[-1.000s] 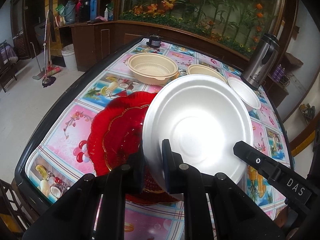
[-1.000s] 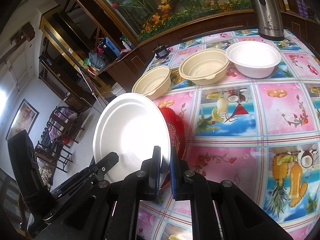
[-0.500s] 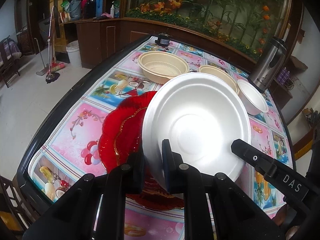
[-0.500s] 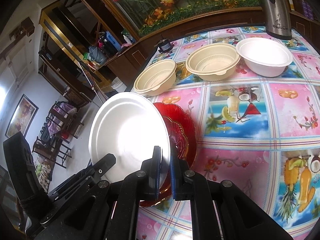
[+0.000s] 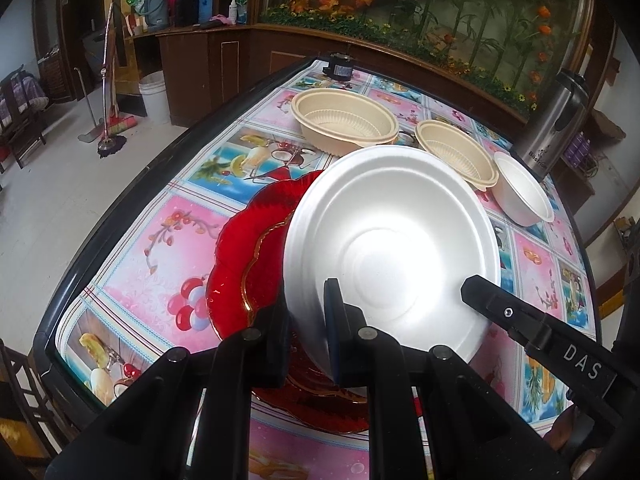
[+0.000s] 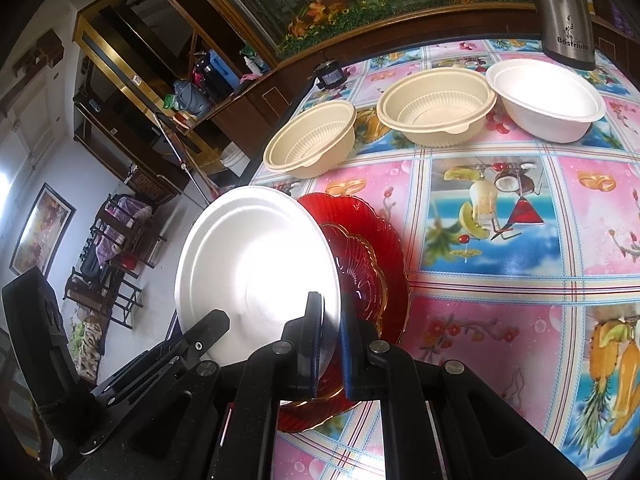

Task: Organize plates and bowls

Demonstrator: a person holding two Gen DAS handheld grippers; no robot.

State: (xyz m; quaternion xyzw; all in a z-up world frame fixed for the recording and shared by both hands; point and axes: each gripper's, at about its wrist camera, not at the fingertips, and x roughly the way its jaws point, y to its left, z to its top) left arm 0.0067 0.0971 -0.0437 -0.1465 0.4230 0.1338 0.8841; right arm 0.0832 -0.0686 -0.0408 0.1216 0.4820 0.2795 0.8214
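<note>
Surface [image 5: 132,240]: you've sorted little yet. White plate [image 5: 392,248] tilted above red plate [image 5: 244,264], not yet set down; left hand-held gripper [image 5: 308,340] and right hand-held gripper [image 6: 330,344] each clenched on its rim. Two beige bowls [image 6: 436,108] unstacked, white bowl [image 6: 548,100] just beside. Flask [image 5: 556,124] behind; nothing blocks drop.

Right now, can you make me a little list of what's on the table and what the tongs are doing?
left tongs: shut on the white plate
right tongs: shut on the same plate's other edge
white plate: tilted over the red plate
red plate: flat on the table
bowls: two beige bowls, one white bowl
flask: behind the bowls
</note>
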